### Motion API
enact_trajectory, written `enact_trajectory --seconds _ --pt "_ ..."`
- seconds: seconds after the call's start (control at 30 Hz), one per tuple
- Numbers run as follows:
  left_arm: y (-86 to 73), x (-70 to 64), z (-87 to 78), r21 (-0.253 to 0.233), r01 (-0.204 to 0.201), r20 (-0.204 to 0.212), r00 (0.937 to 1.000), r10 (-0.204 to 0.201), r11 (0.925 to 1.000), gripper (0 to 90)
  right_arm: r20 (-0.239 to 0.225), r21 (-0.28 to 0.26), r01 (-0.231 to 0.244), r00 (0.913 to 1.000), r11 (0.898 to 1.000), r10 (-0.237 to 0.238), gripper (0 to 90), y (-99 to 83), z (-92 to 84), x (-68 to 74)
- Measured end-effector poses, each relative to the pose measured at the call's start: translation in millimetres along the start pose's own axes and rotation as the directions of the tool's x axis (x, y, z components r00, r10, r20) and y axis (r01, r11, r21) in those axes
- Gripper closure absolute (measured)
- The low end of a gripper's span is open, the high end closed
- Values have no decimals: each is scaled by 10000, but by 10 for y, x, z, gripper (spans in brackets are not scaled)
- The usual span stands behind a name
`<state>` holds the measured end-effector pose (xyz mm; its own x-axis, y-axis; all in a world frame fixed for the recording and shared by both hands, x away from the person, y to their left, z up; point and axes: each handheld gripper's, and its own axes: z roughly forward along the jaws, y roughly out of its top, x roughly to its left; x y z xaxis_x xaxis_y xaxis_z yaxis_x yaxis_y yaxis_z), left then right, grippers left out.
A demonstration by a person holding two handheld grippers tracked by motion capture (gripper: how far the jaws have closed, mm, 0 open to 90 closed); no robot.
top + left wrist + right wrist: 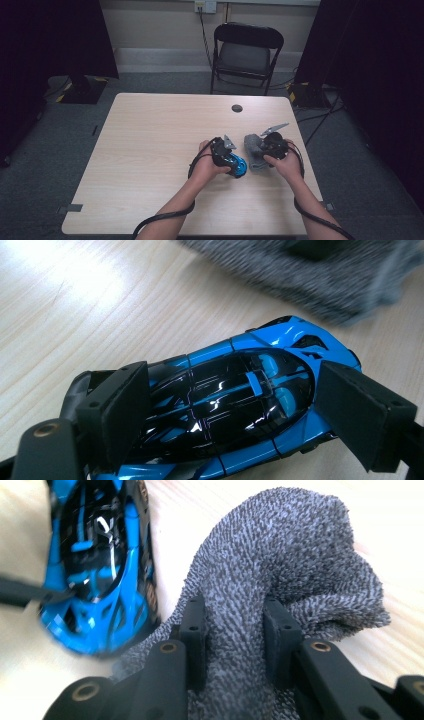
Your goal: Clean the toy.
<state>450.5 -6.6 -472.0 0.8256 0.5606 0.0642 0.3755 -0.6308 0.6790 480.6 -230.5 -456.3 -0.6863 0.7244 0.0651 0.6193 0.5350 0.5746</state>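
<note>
1. A pale wooden table (150,150) was seen from the high view, standing on grey carpet; a round cable hole (237,108) was set near its far edge.
2. Beyond the far edge a black folding chair (246,52) was placed against a light wall, and dark curtains were hung at both sides of the room.
3. The left gripper (231,159) was held over a blue toy car (240,400); in the left gripper view its fingers (120,410) were set against the car's two flanks, so the car was clamped between them on the tabletop.
4. The right gripper (260,150) was held just beside the left one; in the right gripper view a fold of a grey towel (280,560) was pinched between its fingers (192,625), which stood only narrowly apart.
5. The towel lay just beyond the left fingers, and the car lay just to the left of the right fingers, touching or nearly touching the towel's edge.
6. Both grippers were held toward the table's right half, nearer the near edge than the far one.
7. Bare tabletop lay to the left of the left fingers and beyond both pairs toward the far edge; the right edge was near the right fingers.
</note>
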Motion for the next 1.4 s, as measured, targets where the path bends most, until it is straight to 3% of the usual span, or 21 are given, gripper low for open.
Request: enact_trajectory --seconds 0.13,0.33,0.57,0.6,0.83,0.9,1.07,1.2,1.3,1.4 --pt "-9 0 -2 -61 -2 8 10000 2 10000 145 274 97 95 9996 9999 -97 634 97 133 24" --pt "-10 3 -1 -79 3 26 10000 -3 10000 145 470 -114 -455 9978 9989 460 566 215 255 69" --pt "-23 -2 1 -211 28 33 10000 -27 9998 146 183 -504 -398 9990 9979 407 475 338 343 165" --pt "-23 0 0 -206 11 28 10000 -11 9998 146 337 -547 -500 9981 9972 519 457 351 345 171" --pt "-21 0 2 -214 41 48 10000 -40 9998 146 497 -929 -1008 9932 9906 1057 430 328 224 78" --pt "-22 3 0 -202 22 49 10000 -21 9998 147 577 -1055 -1356 9881 9851 1422 421 290 163 34" --pt "-23 -1 2 -223 41 38 10000 -40 9997 147 610 -1185 -1618 9836 9797 1698 427 203 94 -29" --pt "-22 -10 2 -223 1 45 10000 0 9998 146 277 -1185 -1828 9819 9760 1873 438 176 143 -46" --pt "-21 -14 3 -233 -28 47 10000 29 9997 147 314 -1239 -1759 9830 9766 1811 440 201 182 -24" --pt "-17 -24 6 -242 -25 76 10000 26 9997 146 97 -1130 -1809 9830 9770 1831 452 282 308 37"
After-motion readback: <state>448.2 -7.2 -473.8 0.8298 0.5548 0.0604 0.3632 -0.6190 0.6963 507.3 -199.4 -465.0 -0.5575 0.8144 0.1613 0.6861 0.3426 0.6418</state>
